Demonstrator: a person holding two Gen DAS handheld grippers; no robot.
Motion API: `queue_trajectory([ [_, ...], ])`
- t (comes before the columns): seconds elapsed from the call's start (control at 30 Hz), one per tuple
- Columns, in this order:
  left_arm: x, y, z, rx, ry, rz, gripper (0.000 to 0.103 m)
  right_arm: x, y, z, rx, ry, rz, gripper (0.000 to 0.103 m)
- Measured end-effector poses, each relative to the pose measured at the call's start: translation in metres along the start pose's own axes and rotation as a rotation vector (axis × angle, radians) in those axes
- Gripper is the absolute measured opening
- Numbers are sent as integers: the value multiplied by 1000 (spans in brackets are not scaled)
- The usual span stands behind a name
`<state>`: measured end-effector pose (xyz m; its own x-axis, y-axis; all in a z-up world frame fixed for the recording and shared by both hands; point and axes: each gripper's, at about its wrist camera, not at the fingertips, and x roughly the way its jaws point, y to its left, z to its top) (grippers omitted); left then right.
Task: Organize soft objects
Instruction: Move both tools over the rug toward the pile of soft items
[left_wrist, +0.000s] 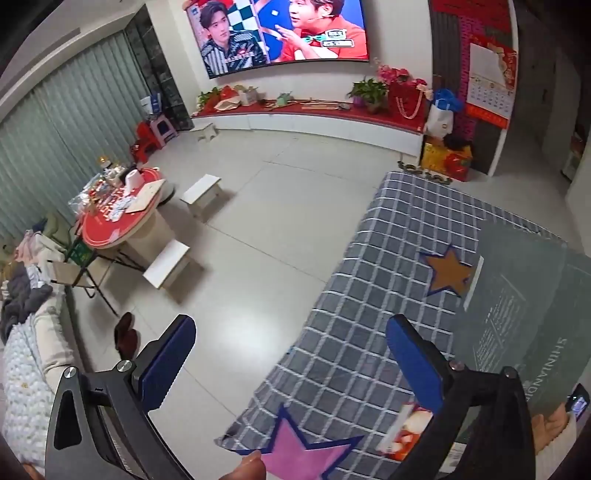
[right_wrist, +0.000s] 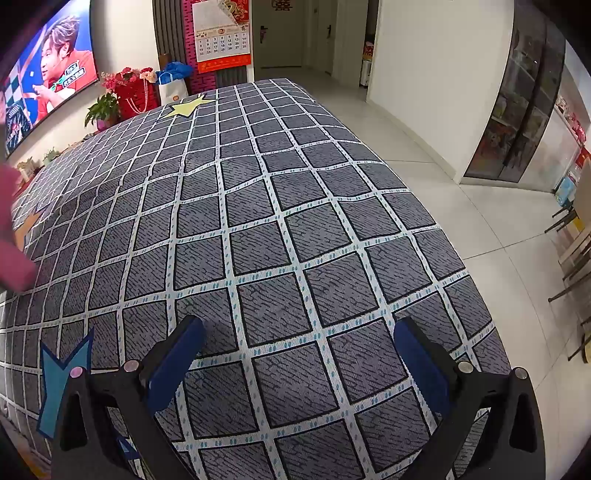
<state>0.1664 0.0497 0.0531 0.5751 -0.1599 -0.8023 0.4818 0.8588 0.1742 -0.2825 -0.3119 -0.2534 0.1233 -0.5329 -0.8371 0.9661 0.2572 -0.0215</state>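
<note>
Currently both grippers, left (left_wrist: 291, 363) and right (right_wrist: 299, 363), have jaws spread, empty; cloth (right_wrist: 258, 221) looks limp, so pinch an edge.

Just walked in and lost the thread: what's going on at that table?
A person holds a gripper in each hand over a table draped in a grey checked cloth. Both the left gripper and the right gripper are open and hold nothing. A grey bag lies on the cloth to the right of the left gripper, untouched. Something pink shows at the left edge of the right wrist view; I cannot tell what it is.
</note>
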Motion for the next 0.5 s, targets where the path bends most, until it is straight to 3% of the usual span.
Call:
queue_trajectory([
  [0.23,-10,-47,-1,73,-26,-8,103,0,0,0,9,-13,11,103],
  [0.5,-9,-52,-8,68,-4,-15,103,0,0,0,9,-13,12,103],
])
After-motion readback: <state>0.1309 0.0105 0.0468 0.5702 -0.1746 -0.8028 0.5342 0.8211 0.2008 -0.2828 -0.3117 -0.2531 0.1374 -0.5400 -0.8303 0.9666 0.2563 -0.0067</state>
